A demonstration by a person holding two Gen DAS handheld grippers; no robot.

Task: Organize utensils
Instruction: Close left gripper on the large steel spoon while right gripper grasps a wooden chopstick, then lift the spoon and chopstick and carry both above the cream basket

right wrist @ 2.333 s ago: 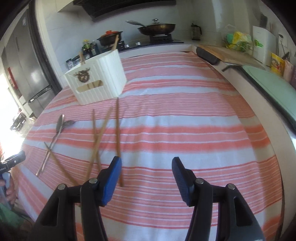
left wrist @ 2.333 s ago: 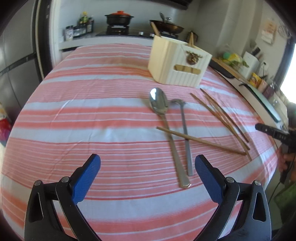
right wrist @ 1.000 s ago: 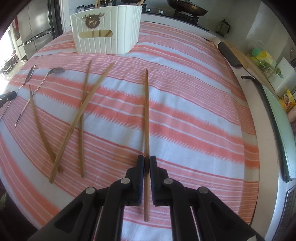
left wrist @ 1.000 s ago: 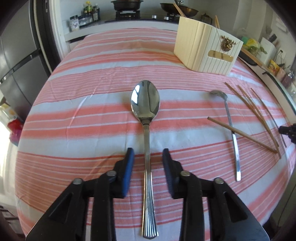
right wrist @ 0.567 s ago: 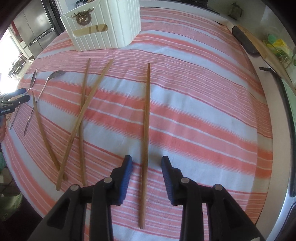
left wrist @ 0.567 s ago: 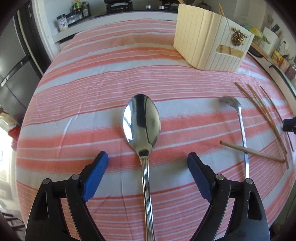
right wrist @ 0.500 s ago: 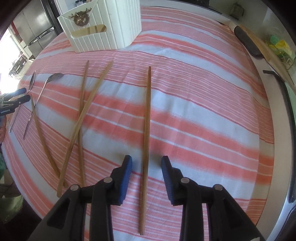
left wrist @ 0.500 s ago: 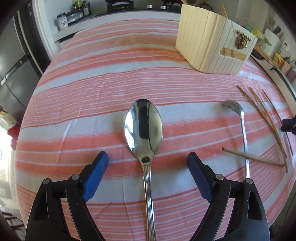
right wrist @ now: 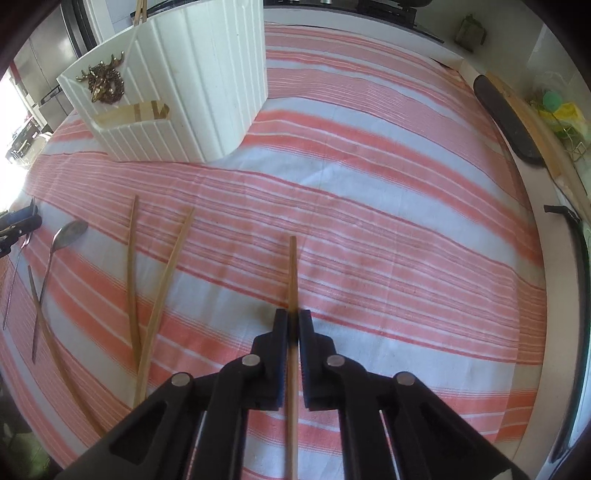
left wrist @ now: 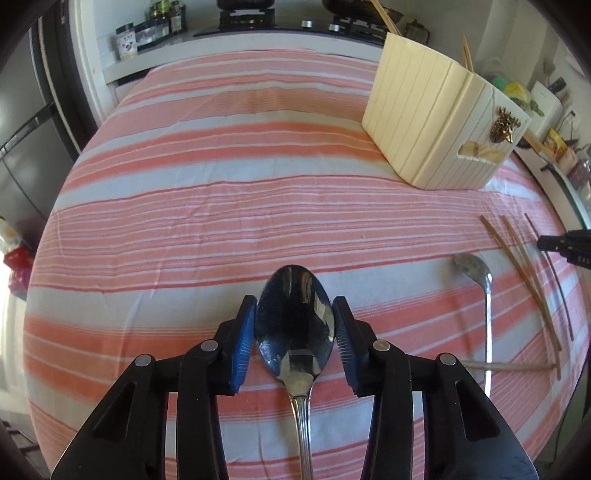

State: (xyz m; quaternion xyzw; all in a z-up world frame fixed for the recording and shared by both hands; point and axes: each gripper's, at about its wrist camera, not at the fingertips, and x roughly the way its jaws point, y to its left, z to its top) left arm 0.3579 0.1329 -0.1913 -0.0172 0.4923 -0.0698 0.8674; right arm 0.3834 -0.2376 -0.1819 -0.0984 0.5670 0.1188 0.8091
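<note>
A large steel spoon (left wrist: 295, 317) lies on the striped cloth with its bowl between the blue pads of my left gripper (left wrist: 294, 301). The jaws are closing and both pads touch the bowl's edges. My right gripper (right wrist: 292, 314) is shut on a wooden chopstick (right wrist: 293, 273) that runs back under the jaws. The white ribbed utensil holder (left wrist: 436, 122) (right wrist: 177, 85) stands further back with sticks poking out. A small spoon (left wrist: 480, 280) (right wrist: 62, 236) and loose chopsticks (left wrist: 524, 266) (right wrist: 159, 295) lie between the two grippers.
The red-and-white striped tablecloth (left wrist: 221, 184) covers the whole table. Behind it are a stove (left wrist: 243, 18) and jars (left wrist: 127, 40), with a fridge (left wrist: 22, 147) to the left. A cutting board (right wrist: 517, 110) and counter clutter line the right edge.
The left jaws went from wide open to closed in on the spoon's bowl. The right gripper slid forward along the chopstick and shut on it again, nearer the holder.
</note>
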